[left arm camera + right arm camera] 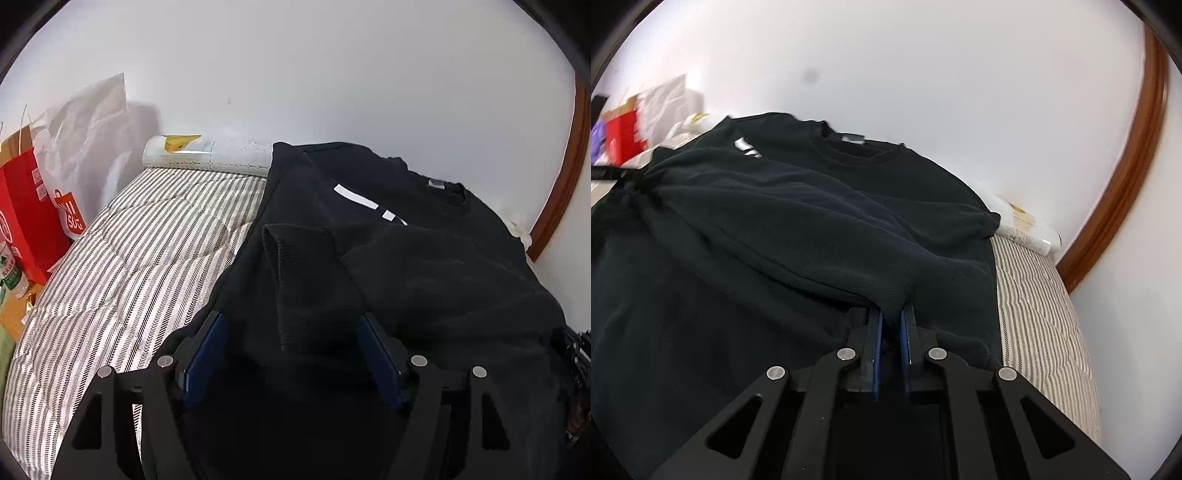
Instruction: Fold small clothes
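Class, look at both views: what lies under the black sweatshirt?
The black sweatshirt lies on a striped quilt, which shows to its left in the left view and to its right in the right view. Whatever is beneath the sweatshirt's middle is covered and cannot be seen.

Bare striped bedding [122, 258] beside sweater [424, 258]

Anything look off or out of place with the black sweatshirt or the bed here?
Nothing damaged or spilled. The sweatshirt lies partly folded on the striped bed, one sleeve laid across its front. The right claw pinches a cuff; the left claw is open over the sleeve. Bags are crowded at the bed's left edge, nothing toppled.
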Motion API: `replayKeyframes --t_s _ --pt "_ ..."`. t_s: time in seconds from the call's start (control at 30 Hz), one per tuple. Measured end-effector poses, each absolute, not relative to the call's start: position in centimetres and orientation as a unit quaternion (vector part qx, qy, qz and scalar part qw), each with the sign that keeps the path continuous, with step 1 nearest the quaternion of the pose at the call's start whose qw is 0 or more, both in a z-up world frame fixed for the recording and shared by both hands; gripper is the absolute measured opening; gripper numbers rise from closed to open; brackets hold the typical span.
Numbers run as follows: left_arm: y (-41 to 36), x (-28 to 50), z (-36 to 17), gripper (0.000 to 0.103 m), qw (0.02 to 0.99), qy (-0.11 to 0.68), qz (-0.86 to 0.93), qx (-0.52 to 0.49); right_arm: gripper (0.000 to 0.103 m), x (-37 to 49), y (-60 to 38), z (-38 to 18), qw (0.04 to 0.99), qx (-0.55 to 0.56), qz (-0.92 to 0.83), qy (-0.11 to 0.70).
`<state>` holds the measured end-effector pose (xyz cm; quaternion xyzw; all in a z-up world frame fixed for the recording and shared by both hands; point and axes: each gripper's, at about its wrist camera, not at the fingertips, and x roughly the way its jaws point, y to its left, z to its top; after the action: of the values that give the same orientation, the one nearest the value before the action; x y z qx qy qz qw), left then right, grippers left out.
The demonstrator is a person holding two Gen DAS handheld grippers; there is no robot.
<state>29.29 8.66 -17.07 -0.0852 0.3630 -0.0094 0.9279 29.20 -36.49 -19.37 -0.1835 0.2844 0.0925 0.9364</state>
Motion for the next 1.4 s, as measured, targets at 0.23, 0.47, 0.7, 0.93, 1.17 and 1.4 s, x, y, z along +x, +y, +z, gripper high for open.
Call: replayKeyframes --t_s 0.23,0.47,0.7,0.93,1.17,1.4 --pt "9.2 29.5 -17.2 0.071 0.927 0.361 -0.011 -0.099 0.012 28.8 -36.8 -20.3 0.919 -0.217 0.105 0.311" --pt "9.2 29.9 -17.2 0.072 0.927 0.361 -0.014 -0.100 0.036 27.6 -38.4 -17.4 0.940 -0.124 0.171 0.267" --pt "9.2 30.7 -17.7 0.073 0.922 0.376 -0.016 -0.089 0.036 33.3 -34.1 -16.5 0.943 -0.107 0.107 0.296" --pt "8.3 30.8 -17.9 0.074 0.922 0.383 0.002 -0.057 0.038 35.7 -32.1 -20.5 0.922 -0.143 0.069 0.353" --pt "8.5 30.8 -18.0 0.075 0.921 0.384 0.001 -0.059 0.039 35.3 -32.6 -20.7 0.922 -0.134 0.078 0.356" --pt "8.6 30.5 -17.8 0.075 0.923 0.380 -0.001 -0.065 0.048 33.4 -33.7 -19.8 0.927 -0.101 0.125 0.339"
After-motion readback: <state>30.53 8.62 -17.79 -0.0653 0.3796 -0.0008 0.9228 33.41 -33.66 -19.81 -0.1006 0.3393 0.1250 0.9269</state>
